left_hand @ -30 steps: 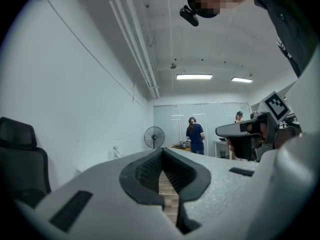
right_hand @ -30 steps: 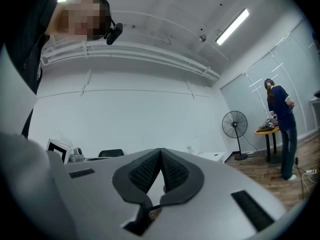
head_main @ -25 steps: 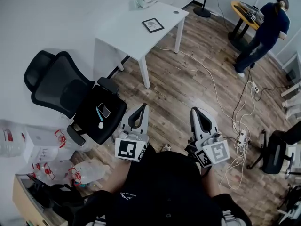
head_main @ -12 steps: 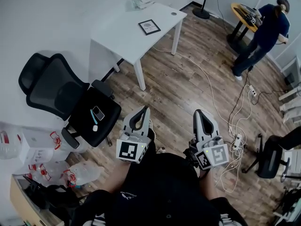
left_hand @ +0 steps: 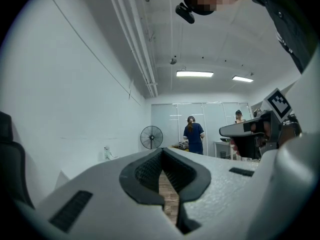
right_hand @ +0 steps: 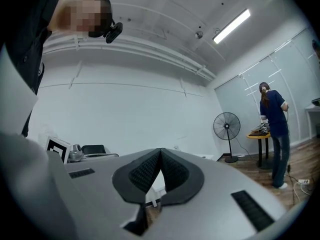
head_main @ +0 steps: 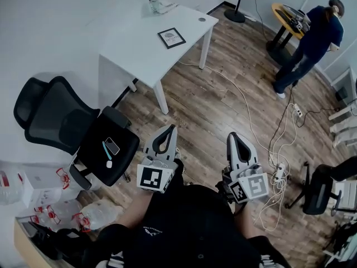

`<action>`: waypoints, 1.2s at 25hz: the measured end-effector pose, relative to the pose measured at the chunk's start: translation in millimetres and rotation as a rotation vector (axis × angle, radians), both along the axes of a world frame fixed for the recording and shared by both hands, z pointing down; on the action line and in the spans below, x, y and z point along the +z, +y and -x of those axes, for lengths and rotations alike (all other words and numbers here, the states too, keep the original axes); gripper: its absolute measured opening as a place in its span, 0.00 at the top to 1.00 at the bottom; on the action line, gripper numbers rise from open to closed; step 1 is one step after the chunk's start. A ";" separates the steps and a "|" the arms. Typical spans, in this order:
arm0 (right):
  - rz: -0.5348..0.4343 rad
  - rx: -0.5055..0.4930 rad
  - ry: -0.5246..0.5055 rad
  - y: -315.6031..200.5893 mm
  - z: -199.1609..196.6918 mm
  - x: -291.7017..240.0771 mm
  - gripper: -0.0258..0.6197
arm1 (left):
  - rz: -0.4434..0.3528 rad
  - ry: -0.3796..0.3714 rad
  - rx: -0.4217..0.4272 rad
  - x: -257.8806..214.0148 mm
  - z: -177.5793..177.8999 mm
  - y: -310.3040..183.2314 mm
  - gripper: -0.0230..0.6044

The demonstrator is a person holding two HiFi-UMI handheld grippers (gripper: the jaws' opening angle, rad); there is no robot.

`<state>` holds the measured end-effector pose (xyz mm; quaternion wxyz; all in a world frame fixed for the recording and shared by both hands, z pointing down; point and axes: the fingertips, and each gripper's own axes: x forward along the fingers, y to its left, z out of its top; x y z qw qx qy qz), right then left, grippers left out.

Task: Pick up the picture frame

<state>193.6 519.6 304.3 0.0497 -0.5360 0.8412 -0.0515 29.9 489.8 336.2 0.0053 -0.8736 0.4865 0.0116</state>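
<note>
My left claw (head_main: pixel 169 128): jaws pressed together, nothing between them, close to my body. My right claw (head_main: pixel 234 137): likewise pressed together and empty. Picture frame (head_main: pixel 171 38): flat on the white table (head_main: pixel 134 52), far ahead, well apart from both claws. Black office chair (head_main: pixel 109 149): near left.

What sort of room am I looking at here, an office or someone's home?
Most likely an office or lab workroom: a white desk, a black swivel chair, a pedestal fan and power cables trailing over the wood floor.
</note>
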 end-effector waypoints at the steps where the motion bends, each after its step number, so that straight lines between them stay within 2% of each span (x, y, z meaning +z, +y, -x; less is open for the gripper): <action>1: 0.003 0.007 -0.002 -10.0 -0.7 1.1 0.96 | 0.001 0.000 0.005 0.5 -0.8 -10.7 0.96; 13: 0.041 0.094 -0.022 -113.4 -13.6 7.9 0.96 | -0.006 0.010 0.051 -4.5 -7.6 -126.7 0.96; 23: 0.043 0.137 -0.023 -189.7 1.2 12.6 0.96 | -0.017 0.018 0.088 -0.7 4.4 -208.9 0.96; 30: 0.051 0.141 -0.022 -228.2 15.9 14.6 0.96 | -0.015 0.011 0.083 3.3 21.1 -248.0 0.96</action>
